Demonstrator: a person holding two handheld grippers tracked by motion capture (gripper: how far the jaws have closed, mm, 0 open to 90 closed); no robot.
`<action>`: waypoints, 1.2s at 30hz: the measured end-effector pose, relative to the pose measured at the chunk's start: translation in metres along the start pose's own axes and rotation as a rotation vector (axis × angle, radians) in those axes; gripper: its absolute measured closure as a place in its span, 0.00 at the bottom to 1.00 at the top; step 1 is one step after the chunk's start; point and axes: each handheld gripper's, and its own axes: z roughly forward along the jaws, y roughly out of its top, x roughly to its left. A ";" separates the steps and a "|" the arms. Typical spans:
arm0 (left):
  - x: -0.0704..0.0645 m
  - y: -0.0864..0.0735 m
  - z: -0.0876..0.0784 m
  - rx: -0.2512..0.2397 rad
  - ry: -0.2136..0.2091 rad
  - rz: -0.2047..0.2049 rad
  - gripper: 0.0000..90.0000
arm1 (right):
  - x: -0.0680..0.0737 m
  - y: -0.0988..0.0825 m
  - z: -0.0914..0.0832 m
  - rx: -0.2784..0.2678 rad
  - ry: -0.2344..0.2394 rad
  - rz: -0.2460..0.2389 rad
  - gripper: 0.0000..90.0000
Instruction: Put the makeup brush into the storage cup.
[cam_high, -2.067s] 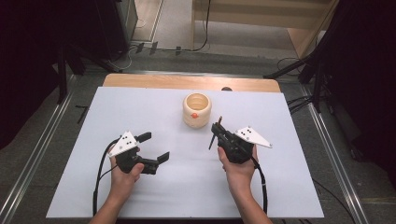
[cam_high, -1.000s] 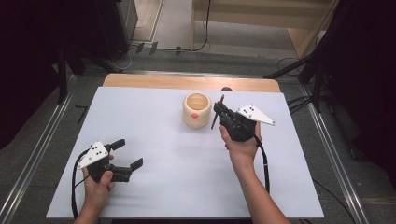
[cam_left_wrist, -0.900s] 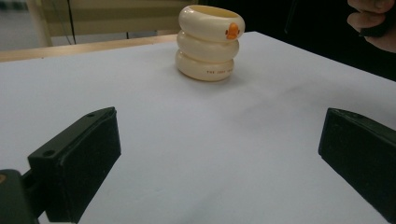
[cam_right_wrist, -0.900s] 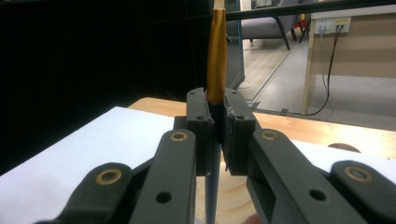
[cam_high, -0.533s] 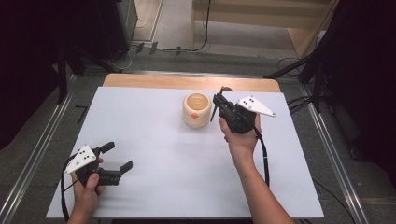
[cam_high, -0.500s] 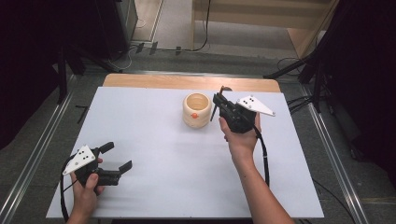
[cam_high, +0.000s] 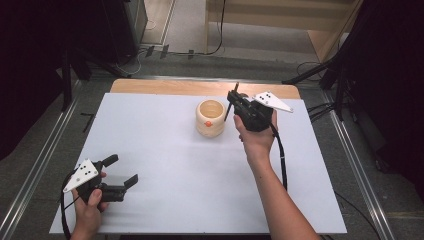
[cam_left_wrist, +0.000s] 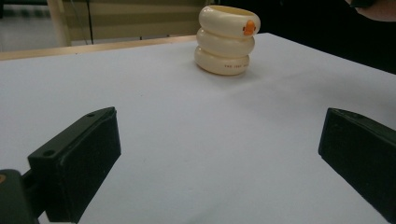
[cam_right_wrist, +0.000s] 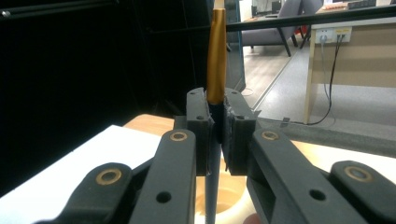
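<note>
- The right gripper (cam_high: 234, 102) is up at the far side of the table, just beside the cream ribbed cup (cam_high: 211, 118), on its right in the high view.
- Its jaws are clamped tight on a thin pen-like stick (cam_right_wrist: 215, 60) with a gold upper section and a dark lower part; the stick stands nearly upright, its top rising above the jaws.
- In the right gripper view the stick's lower end hangs over the cup's open mouth (cam_right_wrist: 231, 198); I cannot tell whether it touches the cup.
- The cup stands upright on the white table sheet (cam_high: 170, 165), toward the far edge, with a small orange mark on its side.
- The left gripper (cam_high: 121, 172) rests low at the near left corner, well apart from the cup, jaws spread wide with nothing between them.
</note>
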 end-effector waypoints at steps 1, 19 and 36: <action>0.001 0.000 0.000 -0.006 -0.008 -0.005 0.00 | 0.000 0.001 0.001 0.000 -0.001 -0.002 0.94; 0.003 -0.002 -0.001 -0.016 -0.025 -0.016 0.00 | 0.004 0.002 0.028 0.009 -0.002 -0.056 0.94; 0.001 0.001 -0.003 -0.024 -0.016 0.006 0.00 | 0.004 -0.004 0.047 0.038 -0.006 -0.072 0.93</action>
